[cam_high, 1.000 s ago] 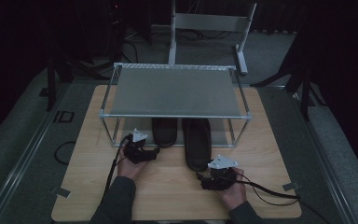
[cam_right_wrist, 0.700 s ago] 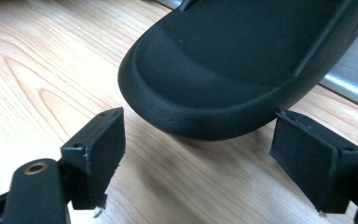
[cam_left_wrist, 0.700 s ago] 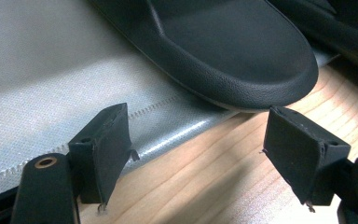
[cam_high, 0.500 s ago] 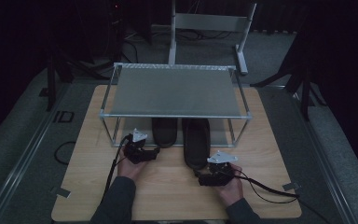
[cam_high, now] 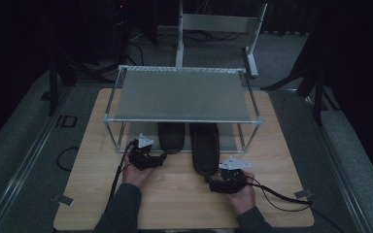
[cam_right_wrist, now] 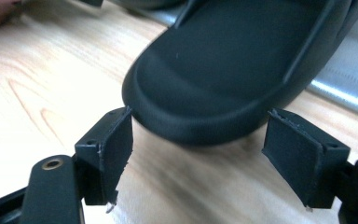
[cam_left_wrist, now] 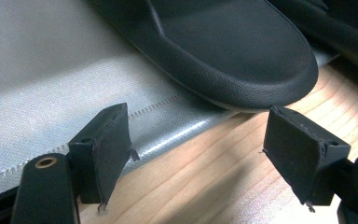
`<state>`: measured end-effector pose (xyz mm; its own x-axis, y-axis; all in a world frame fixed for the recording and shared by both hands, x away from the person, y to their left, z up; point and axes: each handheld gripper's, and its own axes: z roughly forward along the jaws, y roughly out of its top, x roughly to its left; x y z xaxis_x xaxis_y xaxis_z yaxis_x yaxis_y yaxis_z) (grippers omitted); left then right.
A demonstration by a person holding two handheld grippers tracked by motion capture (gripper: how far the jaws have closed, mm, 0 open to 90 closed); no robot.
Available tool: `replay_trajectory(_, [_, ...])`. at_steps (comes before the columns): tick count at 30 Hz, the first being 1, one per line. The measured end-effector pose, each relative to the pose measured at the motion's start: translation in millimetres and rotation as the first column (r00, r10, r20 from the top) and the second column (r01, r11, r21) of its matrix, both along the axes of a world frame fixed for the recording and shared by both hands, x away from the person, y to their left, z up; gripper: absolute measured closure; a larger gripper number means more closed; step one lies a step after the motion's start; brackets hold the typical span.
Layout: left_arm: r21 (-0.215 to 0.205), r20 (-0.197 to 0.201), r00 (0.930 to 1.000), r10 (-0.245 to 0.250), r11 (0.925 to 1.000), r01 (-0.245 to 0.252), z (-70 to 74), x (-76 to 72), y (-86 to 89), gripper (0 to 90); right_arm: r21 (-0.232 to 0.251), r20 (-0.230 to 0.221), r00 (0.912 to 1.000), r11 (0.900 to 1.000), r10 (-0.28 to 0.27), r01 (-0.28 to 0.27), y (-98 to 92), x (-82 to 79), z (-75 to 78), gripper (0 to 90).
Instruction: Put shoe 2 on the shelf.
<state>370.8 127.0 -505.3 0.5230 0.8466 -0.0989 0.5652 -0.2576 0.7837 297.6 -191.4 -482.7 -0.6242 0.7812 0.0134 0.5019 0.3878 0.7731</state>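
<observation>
Two black slippers lie side by side under a low rack on the wooden table (cam_high: 102, 194). The left slipper (cam_high: 171, 136) rests partly on a grey mat (cam_left_wrist: 51, 70). My left gripper (cam_high: 161, 158) stands open just short of its rounded end (cam_left_wrist: 223, 46), touching nothing (cam_left_wrist: 196, 154). The right slipper (cam_high: 205, 145) sticks out further toward me. My right gripper (cam_high: 213, 179) is open with that slipper's end (cam_right_wrist: 223, 70) just reaching between the jaws (cam_right_wrist: 196, 149). Those jaws have just been closing a little; the pads do not press on it.
The rack has a grey mesh top (cam_high: 182, 94) on thin metal legs (cam_high: 108, 121) above the slippers. A white metal stand (cam_high: 213, 24) rises behind the table. Cables trail from both grippers across the wood, the right one (cam_high: 281, 196) toward the table's edge.
</observation>
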Motion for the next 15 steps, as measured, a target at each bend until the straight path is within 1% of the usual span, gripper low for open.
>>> replay_trajectory(2, [0.000,0.000,1.0000,0.000,1.0000,0.000,0.0,0.0,0.0,23.5,-0.010,0.004,1.0000,1.000,0.000,0.000,1.5,3.5,0.4,22.6])
replay_trajectory(4, [0.000,0.000,1.0000,0.000,1.0000,0.000,0.0,0.0,0.0,23.6,-0.012,-0.001,1.0000,1.000,-0.010,0.010,2.2,5.5,-0.5,24.8])
replay_trajectory(7, [-0.001,0.000,1.0000,0.000,1.0000,0.000,0.0,0.0,0.1,23.6,-0.033,0.007,0.9997,0.999,-0.024,0.025,0.8,6.8,-2.0,25.8])
replay_trajectory(12, [0.000,-0.001,1.0000,0.000,1.0000,0.000,0.0,0.1,0.1,23.5,-0.016,0.004,0.9991,0.999,-0.043,0.043,-4.5,13.7,-2.8,29.0])
replay_trajectory(15, [0.000,-0.001,1.0000,0.000,1.0000,0.000,0.0,0.1,0.1,23.5,-0.005,-0.001,0.9996,1.000,-0.027,0.027,-2.9,19.7,-2.8,31.0])
